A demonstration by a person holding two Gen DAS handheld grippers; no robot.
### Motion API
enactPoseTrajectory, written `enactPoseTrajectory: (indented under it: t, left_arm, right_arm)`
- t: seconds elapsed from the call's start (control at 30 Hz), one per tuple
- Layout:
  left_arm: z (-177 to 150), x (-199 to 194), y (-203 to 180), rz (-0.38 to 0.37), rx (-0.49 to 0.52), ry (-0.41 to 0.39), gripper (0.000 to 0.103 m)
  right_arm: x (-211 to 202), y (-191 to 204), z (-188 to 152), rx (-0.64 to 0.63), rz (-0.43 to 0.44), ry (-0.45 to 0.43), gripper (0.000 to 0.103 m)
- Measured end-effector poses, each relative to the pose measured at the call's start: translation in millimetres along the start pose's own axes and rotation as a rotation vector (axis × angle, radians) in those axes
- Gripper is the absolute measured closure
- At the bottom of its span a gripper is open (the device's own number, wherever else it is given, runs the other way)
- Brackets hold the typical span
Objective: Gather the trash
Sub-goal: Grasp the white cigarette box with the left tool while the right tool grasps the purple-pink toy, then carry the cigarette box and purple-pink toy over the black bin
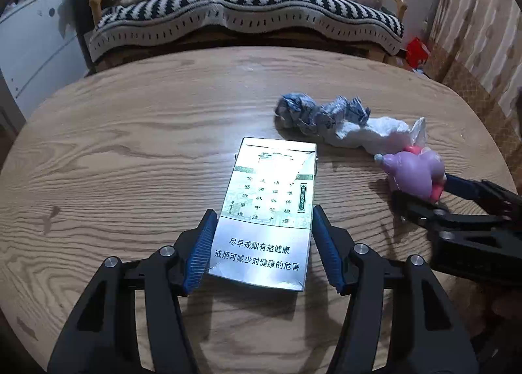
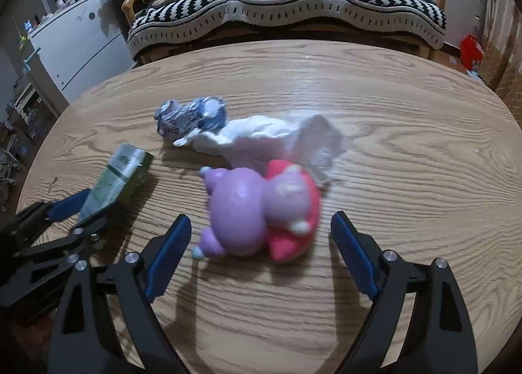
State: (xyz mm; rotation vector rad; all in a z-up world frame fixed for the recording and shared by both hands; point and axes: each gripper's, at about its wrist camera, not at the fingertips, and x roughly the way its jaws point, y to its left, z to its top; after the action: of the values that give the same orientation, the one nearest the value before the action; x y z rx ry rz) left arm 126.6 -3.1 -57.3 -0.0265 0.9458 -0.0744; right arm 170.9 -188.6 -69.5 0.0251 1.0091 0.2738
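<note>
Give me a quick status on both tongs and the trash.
Left tongs clamped on cigarette pack. Right tongs open around purple-pink toy, not touching. Crumpled wrapper and tissue on table, path clear.

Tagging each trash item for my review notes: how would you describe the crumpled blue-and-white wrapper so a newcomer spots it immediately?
Start at the wooden table in front of the striped sofa. Near the table's middle lies a short row of litter; the crumpled wrapper is its end toward the white cabinet, touching the white tissue. It alone is foil-like with blue print, unlike the plain tissue, the purple toy and the flat cigarette pack.
</note>
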Motion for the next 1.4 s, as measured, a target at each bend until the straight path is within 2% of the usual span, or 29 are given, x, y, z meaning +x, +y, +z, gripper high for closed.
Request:
enactPoseTrajectory:
  t: [0.1, 0.17, 0.23, 0.37, 0.57, 0.77, 1.0, 1.2, 1.4]
  left_arm:
    - [-0.6, -4.9, 10.4, -0.001, -0.034, 0.004, 0.045]
    - [0.6, -6.7, 13.8, 0.007, -0.045, 0.006, 0.045]
    - [3.4, -9.3, 16.5, 0.009, -0.057, 0.002, 0.045]
    - [6.8, -18.5, 13.3, -0.003, -0.065, -0.02, 0.045]
    - [11.2, -32.0, -17.9, -0.041, -0.022, -0.051, 0.045]
    - [13.5, -43.6, -79.7, -0.108, 0.068, -0.071, 0.045]
    - [0.5, -54.8, -184.3, -0.225, 0.207, -0.074, 0.045]
    - [-17.1, -67.2, -280.0, -0.323, 0.316, -0.085, 0.045]
    - [-47.4, -80.2, -371.3, -0.434, 0.435, -0.094, 0.045]
  right_arm:
    - [7.8, 10.4, 1.7, -0.021, -0.029, -0.004, 0.019]
    - [7.8, 13.0, 1.5, -0.031, -0.055, -0.014, 0.039]
    - [4.6, 11.0, 1.1, -0.02, -0.032, -0.006, 0.044]
    - [-15.5, 3.4, -5.6, -0.003, 0.009, -0.016, 0.048]
    - [-63.0, -21.5, -25.5, -0.009, -0.005, -0.064, 0.049]
    - [-104.3, -80.9, -54.2, 0.062, -0.067, -0.085, 0.049]
    - [-164.2, -167.8, -98.4, 0.197, -0.141, -0.141, 0.049]
    - [-214.9, -249.8, -151.9, 0.321, -0.25, -0.188, 0.049]
    - [-262.6, -329.9, -224.7, 0.469, -0.364, -0.23, 0.048]
